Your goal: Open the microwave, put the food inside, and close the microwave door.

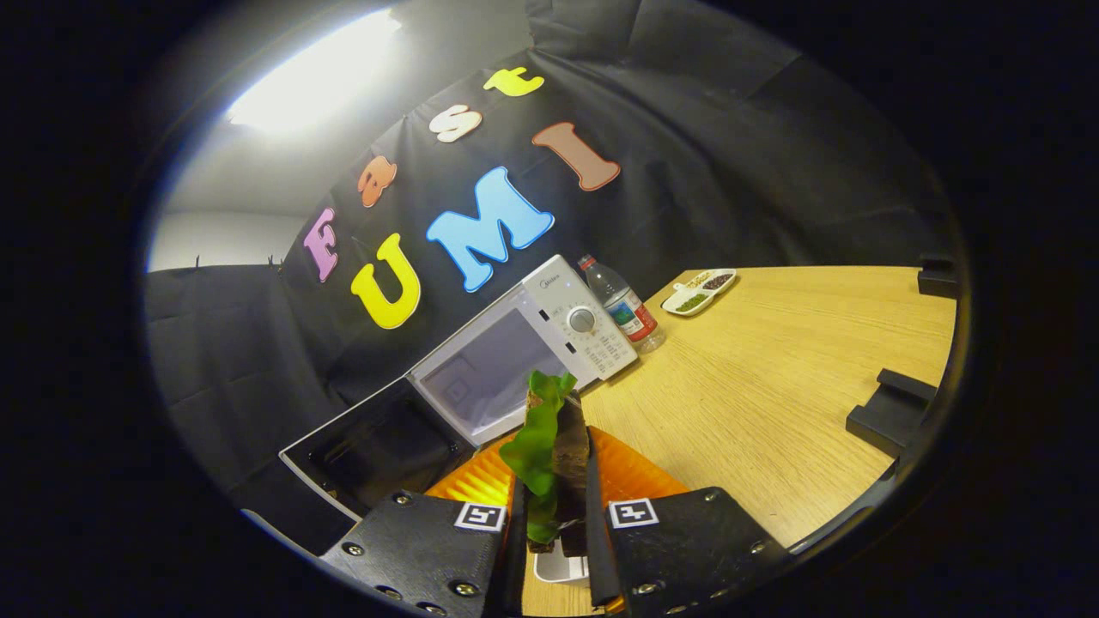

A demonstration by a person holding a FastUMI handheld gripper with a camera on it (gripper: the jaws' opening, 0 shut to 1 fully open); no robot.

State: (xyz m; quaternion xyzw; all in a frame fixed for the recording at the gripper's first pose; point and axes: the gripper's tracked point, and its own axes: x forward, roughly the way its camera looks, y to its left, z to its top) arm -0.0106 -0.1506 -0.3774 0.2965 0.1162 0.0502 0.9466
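Note:
A white microwave (549,330) stands on the wooden table (773,386) beyond my fingers, tilted in the view. Its door (369,446) hangs wide open to the left and the lit cavity (489,369) shows bare. My gripper (554,506) is shut on the food (549,446), a brown slab with green lettuce leaves that sticks up between the two fingers. The food is lifted above an orange ribbed plate (635,472) and points toward the cavity, still short of it.
A plastic water bottle (625,305) stands right next to the microwave's control panel. A white divided dish (700,292) with small foods lies farther back on the table. Black blocks (889,412) sit at the table's right side. A small white object (562,568) lies under the fingers.

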